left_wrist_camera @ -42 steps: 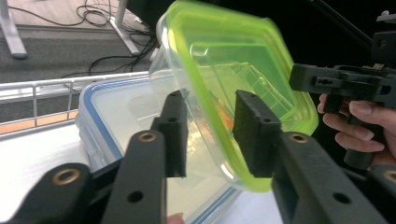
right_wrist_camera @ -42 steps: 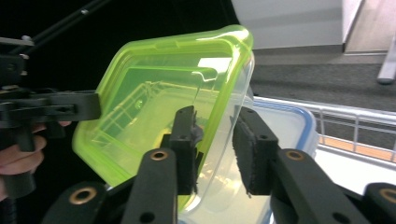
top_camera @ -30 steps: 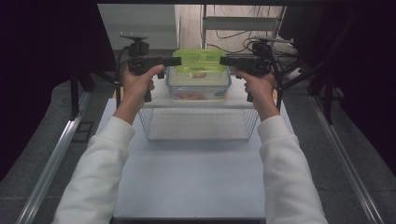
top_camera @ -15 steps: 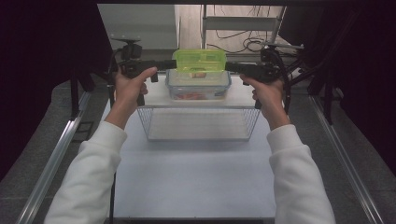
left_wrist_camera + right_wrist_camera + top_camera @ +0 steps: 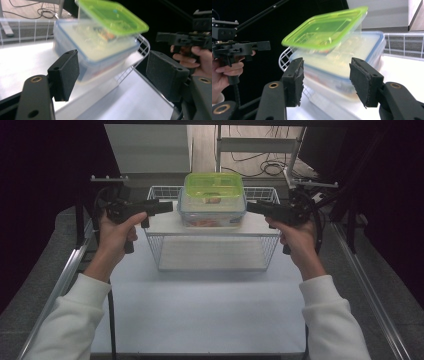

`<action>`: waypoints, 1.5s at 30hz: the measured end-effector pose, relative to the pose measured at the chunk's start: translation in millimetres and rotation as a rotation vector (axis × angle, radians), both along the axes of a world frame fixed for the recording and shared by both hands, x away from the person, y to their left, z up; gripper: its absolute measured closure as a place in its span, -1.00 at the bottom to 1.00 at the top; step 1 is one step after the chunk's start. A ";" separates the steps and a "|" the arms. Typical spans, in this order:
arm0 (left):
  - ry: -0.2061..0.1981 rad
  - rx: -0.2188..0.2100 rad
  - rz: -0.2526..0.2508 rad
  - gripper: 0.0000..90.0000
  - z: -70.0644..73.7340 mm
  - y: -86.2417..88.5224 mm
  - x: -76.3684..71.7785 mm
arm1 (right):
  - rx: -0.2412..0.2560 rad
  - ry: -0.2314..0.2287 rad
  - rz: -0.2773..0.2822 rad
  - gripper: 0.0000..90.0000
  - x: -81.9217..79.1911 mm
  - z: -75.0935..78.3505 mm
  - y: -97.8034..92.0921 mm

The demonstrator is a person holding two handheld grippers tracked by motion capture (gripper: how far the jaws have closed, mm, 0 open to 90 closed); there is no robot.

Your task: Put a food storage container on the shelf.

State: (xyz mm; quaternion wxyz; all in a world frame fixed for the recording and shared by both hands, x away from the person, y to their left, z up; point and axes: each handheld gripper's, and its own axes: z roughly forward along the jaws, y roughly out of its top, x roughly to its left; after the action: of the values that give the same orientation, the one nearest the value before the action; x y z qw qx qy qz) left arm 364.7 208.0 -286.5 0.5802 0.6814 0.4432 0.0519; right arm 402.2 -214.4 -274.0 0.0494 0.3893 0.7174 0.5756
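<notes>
A clear box with a green lid [image 5: 214,185] is stacked on a larger clear box with a blue rim [image 5: 212,215]; reddish contents show inside. Both stand on the white top of a wire rack [image 5: 165,226]. My left gripper [image 5: 168,206] is open just left of the lower box, apart from it. My right gripper [image 5: 251,206] is open just right of it. In the left gripper view the open left gripper [image 5: 115,75] faces the blurred green lid [image 5: 112,17] and blue-rimmed box [image 5: 100,53]. In the right gripper view the right gripper [image 5: 327,82] frames the boxes [image 5: 352,65].
The wire rack has a lower white shelf [image 5: 212,254] and stands at the far end of a white table [image 5: 200,310]. Metal rails [image 5: 55,285] run along both table sides. Cables lie on the floor [image 5: 260,165] behind. The opposite gripper [image 5: 185,38] shows past the boxes.
Both grippers have dropped from the level of the green-lidded box to the lower box and drawn slightly outward. The boxes have stayed on the rack.
</notes>
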 end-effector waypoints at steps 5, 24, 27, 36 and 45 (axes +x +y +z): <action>0.007 0.009 -0.011 -0.42 -19.2 5.8 -15.6 | -0.023 0.005 0.035 -0.02 -19.6 -17.1 -9.0; 0.124 0.027 -0.158 -0.41 -123.4 3.1 -62.7 | -0.085 0.150 0.140 -0.05 -48.9 -120.2 -20.7; 0.135 0.035 -0.169 -0.41 -132.4 1.4 -65.5 | -0.101 0.152 0.146 -0.06 -52.5 -127.5 -19.7; 0.153 0.082 -0.190 -0.41 -160.0 -8.5 -72.9 | -0.150 0.175 0.155 -0.07 -59.6 -158.2 -13.6; 0.162 0.100 -0.180 -0.40 -167.3 -11.5 -73.1 | -0.175 0.181 0.153 -0.09 -58.8 -165.6 -11.6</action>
State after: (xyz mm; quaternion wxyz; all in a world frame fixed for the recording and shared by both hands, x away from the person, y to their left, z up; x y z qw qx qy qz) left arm 291.5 196.5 -453.8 0.5101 0.7484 0.4226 -0.0336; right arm 343.4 -226.0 -439.6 -0.0258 0.3781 0.7939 0.4755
